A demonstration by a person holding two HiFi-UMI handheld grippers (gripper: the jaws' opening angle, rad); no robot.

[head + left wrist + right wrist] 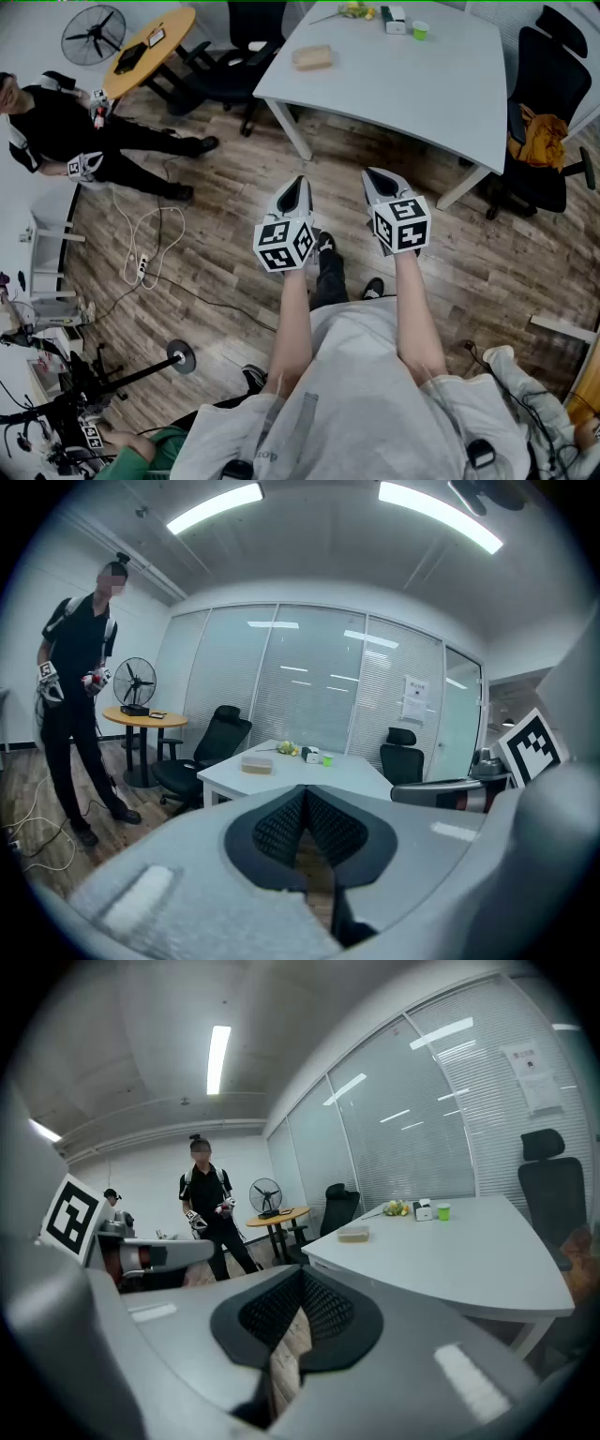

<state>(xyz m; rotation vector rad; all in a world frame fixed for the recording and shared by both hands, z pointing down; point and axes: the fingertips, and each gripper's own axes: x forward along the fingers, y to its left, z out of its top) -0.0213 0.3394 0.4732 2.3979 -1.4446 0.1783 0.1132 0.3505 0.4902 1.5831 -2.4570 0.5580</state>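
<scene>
Out front, side by side above the wood floor (216, 262): left tool (298, 181) and right tool (374, 173), both at arm's length, tips aimed toward the white bench (412, 89).

On the left tool, jaws pressed together at the tips, only a sliver of floor seen low between the ribbed pads, nothing gripped. Same on the right tool: jaws closed tip to tip, empty.

Just ahead, touching neither tool, the white bench, its front edge and 1 leg nearest the right tool.

On the bench's far part, well apart from both tools:
- 1 tan box (312, 57) toward the left corner
- 1 white box (395, 19) with 1 green cup (420, 30) just beside it
- a yellowish bundle (356, 10), perhaps fruit, too small to tell

Right of the bench, 1 black chair (553, 61) with an orange cloth (539, 141) on it. Off to the left, a person in black (56, 122) standing near a fan (94, 35).
</scene>
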